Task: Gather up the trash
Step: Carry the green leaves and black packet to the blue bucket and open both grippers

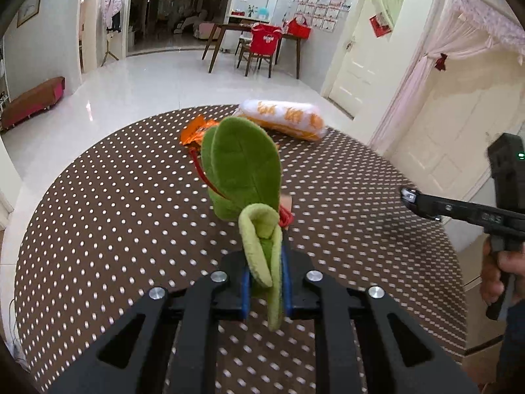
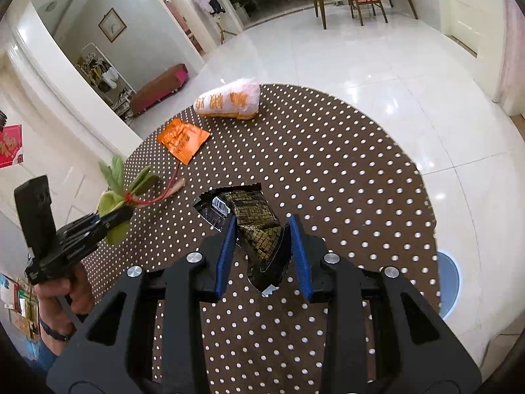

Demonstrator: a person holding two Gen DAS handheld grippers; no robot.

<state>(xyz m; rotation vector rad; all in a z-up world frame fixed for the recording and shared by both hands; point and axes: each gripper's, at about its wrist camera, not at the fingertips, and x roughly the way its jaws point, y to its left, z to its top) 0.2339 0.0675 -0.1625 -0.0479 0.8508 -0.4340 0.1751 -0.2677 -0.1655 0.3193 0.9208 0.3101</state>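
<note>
My left gripper (image 1: 265,282) is shut on the green felt leaves of a toy vegetable (image 1: 242,167) and holds it above the dotted brown table (image 1: 115,229); it also shows in the right wrist view (image 2: 113,197), with its red stem trailing right. My right gripper (image 2: 262,246) is closed around a crumpled black-and-gold wrapper (image 2: 252,216), which bulges between the blue pads. An orange wrapper (image 2: 182,139) and a white-and-orange plastic bag (image 2: 229,100) lie farther back on the table; the bag also shows in the left wrist view (image 1: 285,120).
The round table's edge (image 2: 426,197) drops to a glossy white floor. A blue round object (image 2: 448,282) sits below the right edge. A dining table with a red-covered chair (image 1: 262,46) stands far back.
</note>
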